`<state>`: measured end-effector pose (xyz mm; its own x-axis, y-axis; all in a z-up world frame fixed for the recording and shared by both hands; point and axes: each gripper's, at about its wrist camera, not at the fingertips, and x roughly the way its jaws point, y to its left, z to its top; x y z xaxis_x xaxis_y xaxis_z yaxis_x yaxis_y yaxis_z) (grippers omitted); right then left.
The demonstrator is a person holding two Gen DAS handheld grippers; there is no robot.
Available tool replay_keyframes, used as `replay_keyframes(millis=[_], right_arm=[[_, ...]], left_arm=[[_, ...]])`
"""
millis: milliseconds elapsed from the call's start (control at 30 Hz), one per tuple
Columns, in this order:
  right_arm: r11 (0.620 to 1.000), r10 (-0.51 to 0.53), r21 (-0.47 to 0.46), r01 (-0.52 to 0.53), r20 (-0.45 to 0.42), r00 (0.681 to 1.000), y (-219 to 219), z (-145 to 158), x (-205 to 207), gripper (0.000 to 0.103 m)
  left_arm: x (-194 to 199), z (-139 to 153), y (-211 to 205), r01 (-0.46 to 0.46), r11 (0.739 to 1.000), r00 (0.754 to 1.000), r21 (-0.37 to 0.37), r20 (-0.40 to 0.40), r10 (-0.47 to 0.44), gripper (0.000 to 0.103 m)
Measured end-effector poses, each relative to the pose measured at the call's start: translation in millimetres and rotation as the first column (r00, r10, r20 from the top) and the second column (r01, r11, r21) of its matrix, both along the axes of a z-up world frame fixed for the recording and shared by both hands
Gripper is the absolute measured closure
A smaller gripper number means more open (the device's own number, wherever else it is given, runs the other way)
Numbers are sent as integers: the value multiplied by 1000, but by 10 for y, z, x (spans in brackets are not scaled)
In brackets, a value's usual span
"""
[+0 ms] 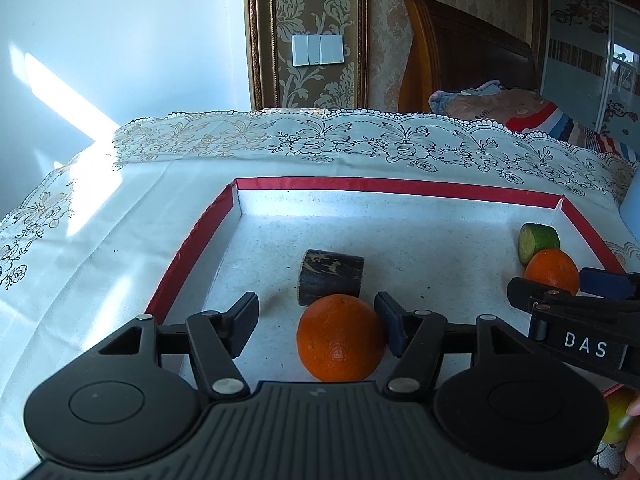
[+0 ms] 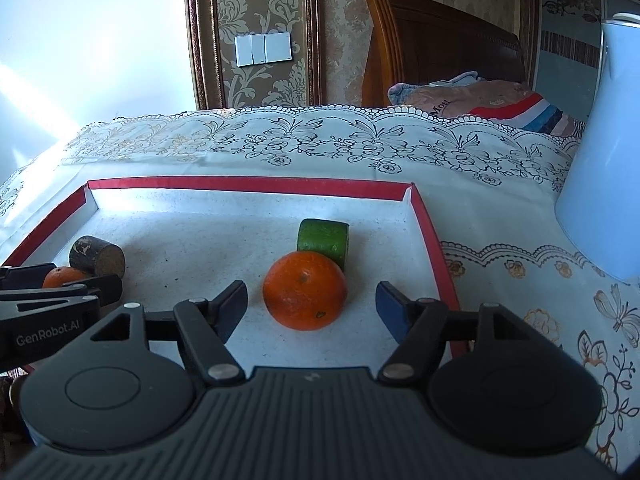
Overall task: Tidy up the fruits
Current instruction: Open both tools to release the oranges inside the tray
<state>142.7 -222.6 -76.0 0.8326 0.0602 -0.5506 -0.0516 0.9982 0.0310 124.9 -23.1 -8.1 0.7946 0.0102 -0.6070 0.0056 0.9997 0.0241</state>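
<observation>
Your left wrist camera looked forward and downward, close over the red-rimmed tray (image 1: 188, 248), toward the wall at twelve o'clock. Your right wrist camera faced the same way, beside it at three o'clock. Both shared the tray (image 2: 432, 240), lace tablecloth (image 1: 280, 144) and headboard (image 2: 440, 40).

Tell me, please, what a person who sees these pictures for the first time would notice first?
Two bright oranges in the red-edged tray: one orange between the open fingers of the left gripper, the other orange in front of the open right gripper. Behind the first lies a dark brown cylinder; behind the second a green cut piece touches it. A pale blue jug stands right of the tray.
</observation>
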Motion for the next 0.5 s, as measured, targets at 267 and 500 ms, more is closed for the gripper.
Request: replay_keyframes(millis=[267,500], right_arm=[[1000,2,-13,-2,12,1000,25,5,-77,20],[1000,7,-29,-6,34,999,34,23,-175,13]], left_arm=[[-101,40,-13,0,1000,999,19,41,-1,34],[-181,85,30,12,1000,998,-2,57,-12,34]])
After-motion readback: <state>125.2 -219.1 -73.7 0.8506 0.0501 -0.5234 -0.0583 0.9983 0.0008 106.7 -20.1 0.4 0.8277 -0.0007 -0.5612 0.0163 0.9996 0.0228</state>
